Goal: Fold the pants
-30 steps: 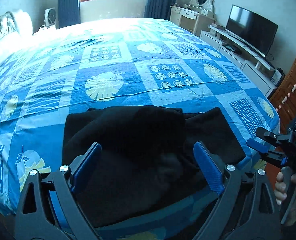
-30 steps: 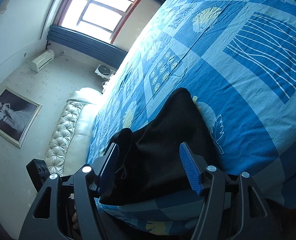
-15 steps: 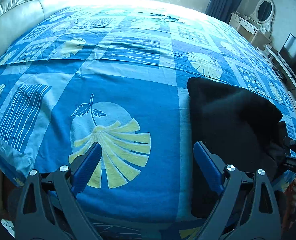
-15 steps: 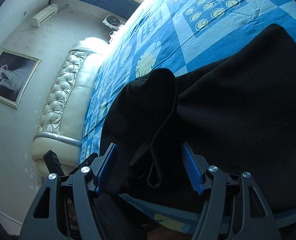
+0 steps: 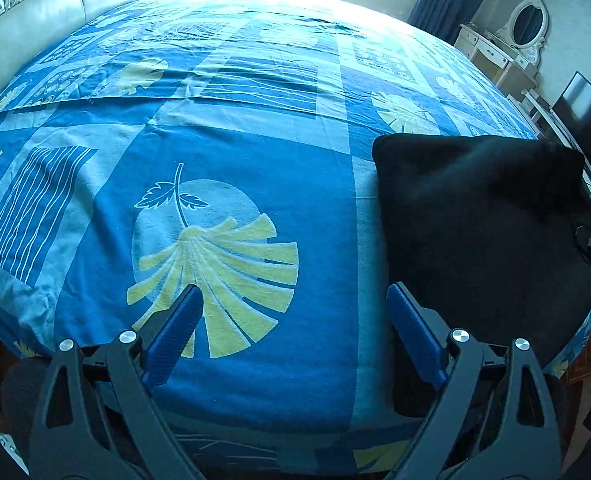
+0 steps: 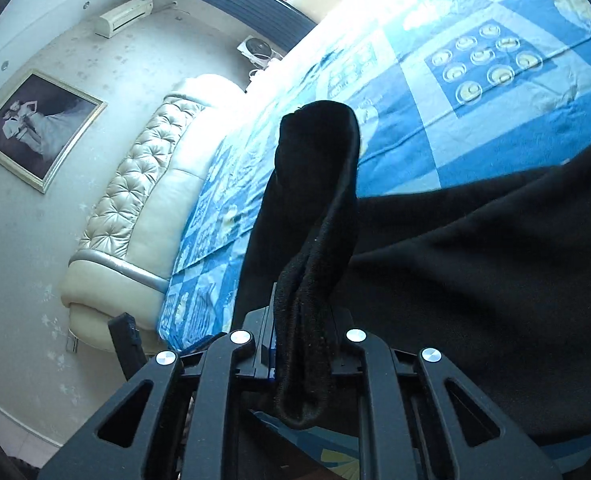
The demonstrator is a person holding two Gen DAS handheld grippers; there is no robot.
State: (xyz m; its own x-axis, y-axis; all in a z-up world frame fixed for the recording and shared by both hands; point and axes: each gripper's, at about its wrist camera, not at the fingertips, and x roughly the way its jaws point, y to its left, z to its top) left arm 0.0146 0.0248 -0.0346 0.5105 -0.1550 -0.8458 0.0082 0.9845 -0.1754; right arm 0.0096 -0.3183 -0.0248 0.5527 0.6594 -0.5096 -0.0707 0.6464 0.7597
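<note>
Black pants (image 5: 479, 224) lie folded on the blue patterned bedspread (image 5: 231, 184) near its front edge, just right of the left gripper (image 5: 295, 332), whose blue fingers (image 5: 413, 334) are spread wide over bare bedspread. The right gripper (image 6: 301, 344) is clenched on a raised fold of the pants (image 6: 315, 216).

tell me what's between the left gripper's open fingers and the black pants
Only bare bedsheet, seen in the left wrist view. The left gripper hangs open beside the pants, whose edge lies just past its right finger.
</note>
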